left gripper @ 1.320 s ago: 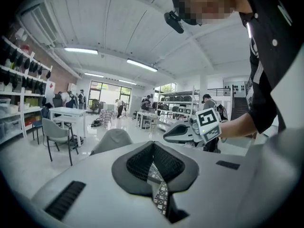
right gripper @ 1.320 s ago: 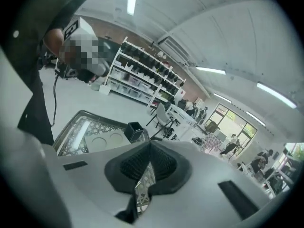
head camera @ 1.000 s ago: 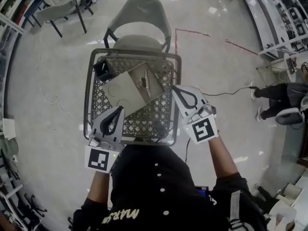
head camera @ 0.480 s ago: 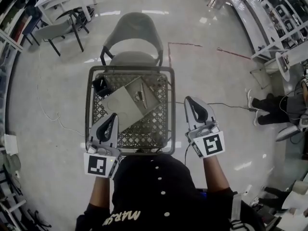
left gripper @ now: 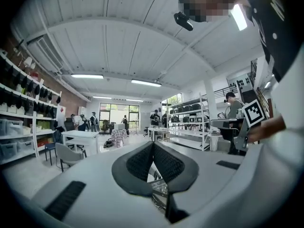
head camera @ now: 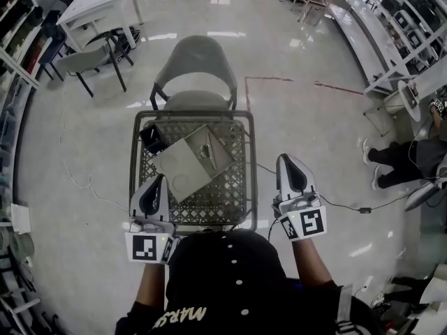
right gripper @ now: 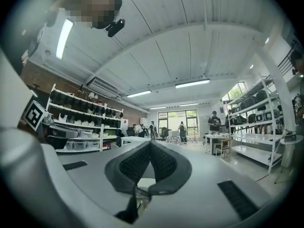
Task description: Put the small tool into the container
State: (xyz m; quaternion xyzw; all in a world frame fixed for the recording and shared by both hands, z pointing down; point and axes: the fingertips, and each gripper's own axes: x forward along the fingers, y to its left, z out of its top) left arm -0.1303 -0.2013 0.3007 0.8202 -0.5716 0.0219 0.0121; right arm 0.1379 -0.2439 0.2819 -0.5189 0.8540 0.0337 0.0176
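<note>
A dark mesh basket (head camera: 250, 180) stands on a grey chair (head camera: 195, 60) in front of me. Inside it lies a flat grey box (head camera: 180, 167), and a small metal tool (head camera: 209, 147) rests on the box's upper right part. A black item (head camera: 151, 137) sits in the basket's far left corner. My left gripper (head camera: 159, 179) hovers over the basket's near left corner, shut and empty; its pads meet at the tip (left gripper: 153, 144). My right gripper (head camera: 286, 159) is outside the basket, just right of its rim, also shut with nothing in it (right gripper: 150, 143).
White tables and chairs (head camera: 98, 19) stand at the far left. A person's legs (head camera: 398, 160) show at the right beside shelving. A cable (head camera: 335, 202) runs across the floor behind the right gripper. Red tape (head camera: 279, 79) marks the floor beyond the chair.
The right gripper has moved from the basket's right rim out to the right of it and back toward me. The left gripper has drawn slightly nearer. The tool has stayed on the box.
</note>
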